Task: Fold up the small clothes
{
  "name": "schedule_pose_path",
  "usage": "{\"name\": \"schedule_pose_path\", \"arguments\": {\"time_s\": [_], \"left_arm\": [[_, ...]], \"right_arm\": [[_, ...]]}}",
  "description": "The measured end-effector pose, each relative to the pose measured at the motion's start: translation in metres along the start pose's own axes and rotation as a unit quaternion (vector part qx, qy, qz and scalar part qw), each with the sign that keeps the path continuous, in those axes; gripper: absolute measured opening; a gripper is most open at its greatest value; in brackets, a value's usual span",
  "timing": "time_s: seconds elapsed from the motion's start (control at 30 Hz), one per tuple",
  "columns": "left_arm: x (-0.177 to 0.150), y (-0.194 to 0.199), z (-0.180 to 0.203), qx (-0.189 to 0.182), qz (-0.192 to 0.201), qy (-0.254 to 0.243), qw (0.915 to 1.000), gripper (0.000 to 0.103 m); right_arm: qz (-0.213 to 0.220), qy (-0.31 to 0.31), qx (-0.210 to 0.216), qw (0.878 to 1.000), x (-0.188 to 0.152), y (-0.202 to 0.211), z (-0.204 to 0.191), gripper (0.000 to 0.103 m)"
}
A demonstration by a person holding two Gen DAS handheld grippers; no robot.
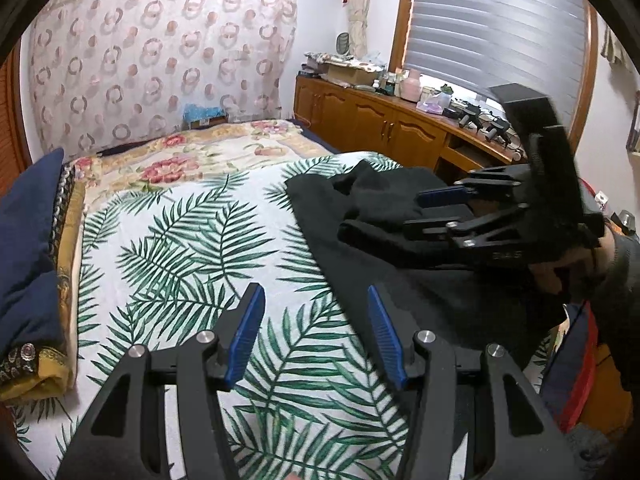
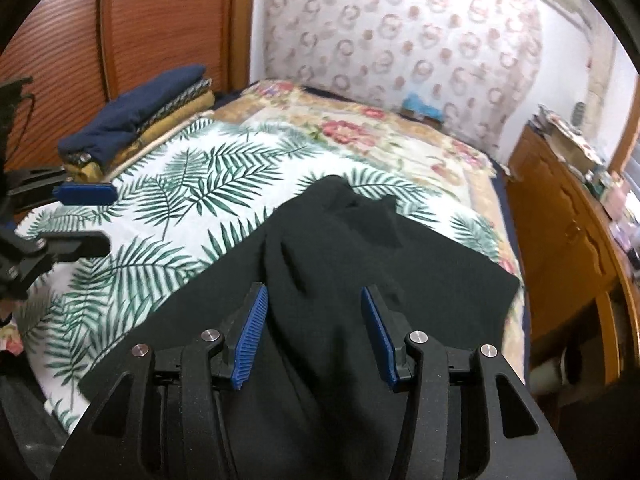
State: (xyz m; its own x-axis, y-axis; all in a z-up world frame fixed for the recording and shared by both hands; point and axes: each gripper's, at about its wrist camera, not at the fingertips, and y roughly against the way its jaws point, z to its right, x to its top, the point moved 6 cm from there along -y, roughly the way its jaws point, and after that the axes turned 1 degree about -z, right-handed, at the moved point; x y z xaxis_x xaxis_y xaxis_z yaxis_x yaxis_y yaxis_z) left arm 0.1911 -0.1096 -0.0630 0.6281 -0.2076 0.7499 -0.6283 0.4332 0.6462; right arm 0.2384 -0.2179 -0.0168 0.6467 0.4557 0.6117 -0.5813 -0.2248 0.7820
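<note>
The dark green, soft knit garment is lying rumpled on the palm-leaf-printed bedspread, directly under and ahead of my right gripper, ready for flattening, I judge. Its jaws are standing apart, gripping nothing. My left gripper is hovering, jaws parted and empty, just beside the garment's edge.

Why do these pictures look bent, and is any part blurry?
Both views are fisheye: round dark corners, walls bowed. Left wrist view: the right claw is motion-smeared, the window blind bright. Right wrist view: the dark garment and wall look soft.
</note>
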Motion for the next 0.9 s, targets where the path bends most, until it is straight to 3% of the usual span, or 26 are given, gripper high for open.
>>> {"name": "schedule_pose_path", "arguments": {"time_s": [0.27,0.43,0.47,0.57,0.8,0.9], "left_arm": [[0.003,-0.02,-0.016,-0.004,-0.014,0.011,0.9998,0.052],[0.005,-0.033,-0.016,-0.012,-0.026,0.008,0.9996,0.052],[0.006,-0.035,-0.015,-0.013,-0.028,0.007,0.9995,0.052],[0.007,-0.041,-0.014,-0.018,-0.034,0.005,0.9993,0.052],[0.011,-0.049,-0.009,-0.028,-0.043,-0.002,0.9987,0.052],[0.011,-0.051,-0.006,-0.032,-0.045,-0.003,0.9985,0.052]], "right_arm": [[-0.053,0.025,0.026,0.998,0.002,-0.063,-0.005,0.049],[-0.058,0.011,0.051,0.997,-0.001,-0.072,0.002,0.05],[-0.057,0.008,0.057,0.997,-0.001,-0.072,0.003,0.047],[-0.048,0.01,0.061,0.997,-0.002,-0.07,0.004,0.007],[0.008,-0.041,0.064,0.997,0.01,-0.029,0.043,0.002],[0.031,-0.061,0.029,0.997,0.017,-0.006,0.081,0.002]]}}
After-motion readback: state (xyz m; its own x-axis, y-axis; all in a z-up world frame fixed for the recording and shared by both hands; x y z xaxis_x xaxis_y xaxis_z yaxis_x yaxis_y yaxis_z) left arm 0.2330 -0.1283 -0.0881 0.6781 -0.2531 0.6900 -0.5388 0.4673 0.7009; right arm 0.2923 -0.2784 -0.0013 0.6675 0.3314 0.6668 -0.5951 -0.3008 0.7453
